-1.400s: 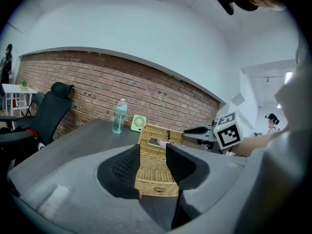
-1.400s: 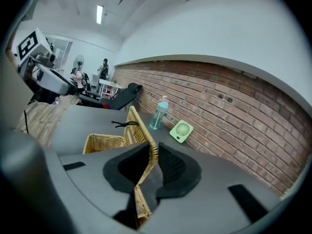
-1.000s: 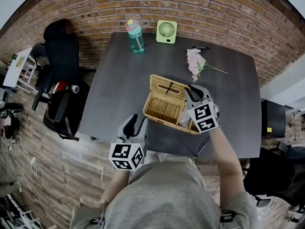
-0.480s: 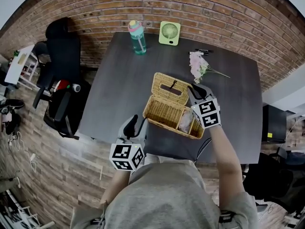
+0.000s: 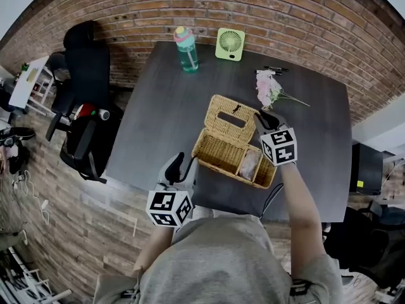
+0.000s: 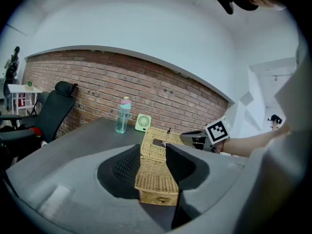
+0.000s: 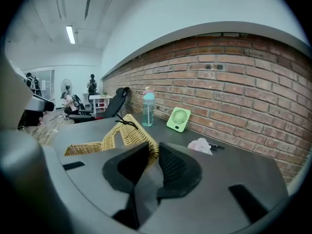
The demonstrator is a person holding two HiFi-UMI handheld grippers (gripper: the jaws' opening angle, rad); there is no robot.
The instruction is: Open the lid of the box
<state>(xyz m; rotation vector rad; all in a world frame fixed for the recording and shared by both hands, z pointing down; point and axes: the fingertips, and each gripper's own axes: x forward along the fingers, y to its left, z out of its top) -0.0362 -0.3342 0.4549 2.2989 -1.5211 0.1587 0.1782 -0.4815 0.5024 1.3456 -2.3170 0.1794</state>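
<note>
- Your right gripper (image 5: 264, 117) is clenched on the free edge of the lid (image 5: 229, 114); its own view shows the wicker rim pinched between narrow jaws.
- The lid is already swung up off the wicker box (image 5: 223, 159) and tilts back, away from you; the inside lies open to view, with a pale bundle (image 5: 248, 164) toward its right end.
- Your left gripper (image 5: 182, 164) has its jaws wide across the box's near left end; its own view shows wicker filling the gap from pad to pad, so I read this as a steadying grasp.
- The box sits on the dark table (image 5: 158, 113), around the middle and a little toward your edge.
- Judged from this, the opening is mostly done; what seems left is to let the lid come to rest at its hinge limit, then release both tongs.
</note>
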